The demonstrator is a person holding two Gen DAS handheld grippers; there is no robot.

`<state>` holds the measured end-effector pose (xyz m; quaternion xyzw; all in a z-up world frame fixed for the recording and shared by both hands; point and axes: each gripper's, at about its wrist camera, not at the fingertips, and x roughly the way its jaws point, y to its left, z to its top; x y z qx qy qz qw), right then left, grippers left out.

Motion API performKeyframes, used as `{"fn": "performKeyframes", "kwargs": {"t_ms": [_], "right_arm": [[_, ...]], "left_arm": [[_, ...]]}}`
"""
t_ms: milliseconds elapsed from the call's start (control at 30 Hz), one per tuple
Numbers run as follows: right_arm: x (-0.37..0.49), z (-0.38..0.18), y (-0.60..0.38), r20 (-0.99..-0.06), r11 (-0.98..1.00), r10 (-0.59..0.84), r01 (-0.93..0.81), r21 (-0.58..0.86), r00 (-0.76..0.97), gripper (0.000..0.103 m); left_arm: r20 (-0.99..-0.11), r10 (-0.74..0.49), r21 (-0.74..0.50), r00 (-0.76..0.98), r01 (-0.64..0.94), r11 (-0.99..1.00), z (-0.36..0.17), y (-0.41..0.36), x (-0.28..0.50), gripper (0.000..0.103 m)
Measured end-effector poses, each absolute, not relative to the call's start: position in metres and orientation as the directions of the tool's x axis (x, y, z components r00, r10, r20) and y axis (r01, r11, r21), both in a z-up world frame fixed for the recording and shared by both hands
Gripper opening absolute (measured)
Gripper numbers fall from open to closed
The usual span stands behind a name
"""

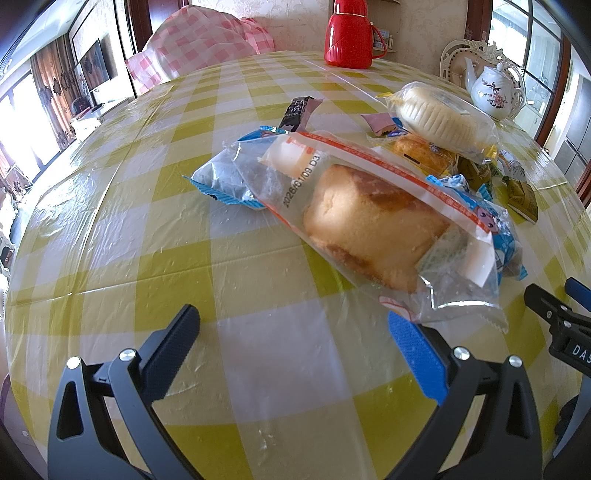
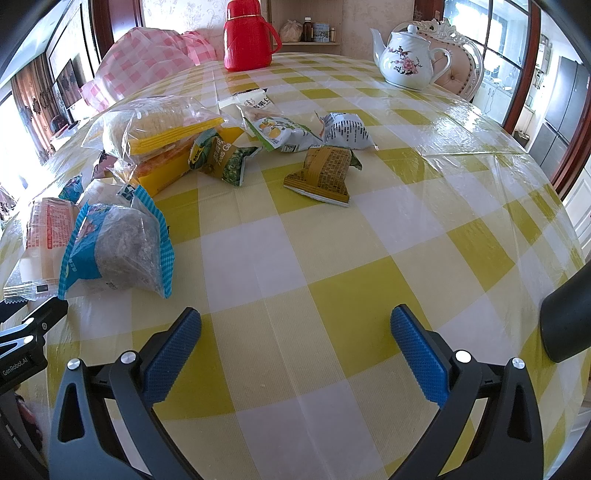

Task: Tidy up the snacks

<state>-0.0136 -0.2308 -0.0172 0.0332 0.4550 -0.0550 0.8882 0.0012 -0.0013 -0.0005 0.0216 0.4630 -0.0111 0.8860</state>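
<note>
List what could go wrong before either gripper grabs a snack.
1. The cake bag lies across the blue packets; pulling it may drag them along.
2. The round pastry sits atop other snacks and may slide off.
3. The left gripper and right gripper are close together and could collide.

Bright window daylight, glare on glossy tablecloth, fisheye-warped edges.

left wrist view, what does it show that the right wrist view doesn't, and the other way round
Only the left wrist view shows the sponge cake through its clear wrapper and the black chocolate bar.

Only the right wrist view shows the brown-gold packet lying apart from the pile, and the shelf with bottles.

Both show the open left tool or right tool, the red thermos, white teapot and yellow checked tablecloth.
</note>
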Motion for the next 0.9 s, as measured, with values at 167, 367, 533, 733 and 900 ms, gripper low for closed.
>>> {"fn": "performKeyframes", "kwargs": {"t_ms": [167, 367, 533, 733, 900], "right_arm": [[-0.014, -0.017, -0.231, -0.812, 0.992, -0.068, 0.128, 0.009, 0.580, 0.099], [-0.016, -0.019, -0.233, -0.815, 0.993, -0.062, 0.118, 0.008, 0.576, 0.099], [-0.013, -0.021, -0.235, -0.842, 1.000, -0.004, 0.022, 0.009, 0.539, 0.099], [-0.023, -0.003, -0.248, -0.777, 0.948, 0.274, -0.023, 0.318, 0.567, 0.099], [-0.009, 0.023, -0.213, -0.742, 0.941, 0.312, -0.083, 0.329, 0.594, 0.099]], "left_arm": [[-0.821, 0.000, 0.028, 0.571, 0.040, 0.999, -0.001, -0.003, 0.002, 0.102], [-0.821, 0.002, 0.028, 0.571, 0.038, 0.999, -0.002, -0.004, 0.003, 0.102], [-0.821, -0.002, 0.027, 0.571, 0.041, 0.999, -0.002, -0.005, 0.004, 0.102], [-0.824, -0.034, 0.008, 0.565, 0.071, 0.997, -0.001, -0.001, -0.009, 0.102], [-0.765, -0.158, -0.225, 0.624, -0.029, 0.974, 0.006, 0.039, -0.038, 0.102]]}}
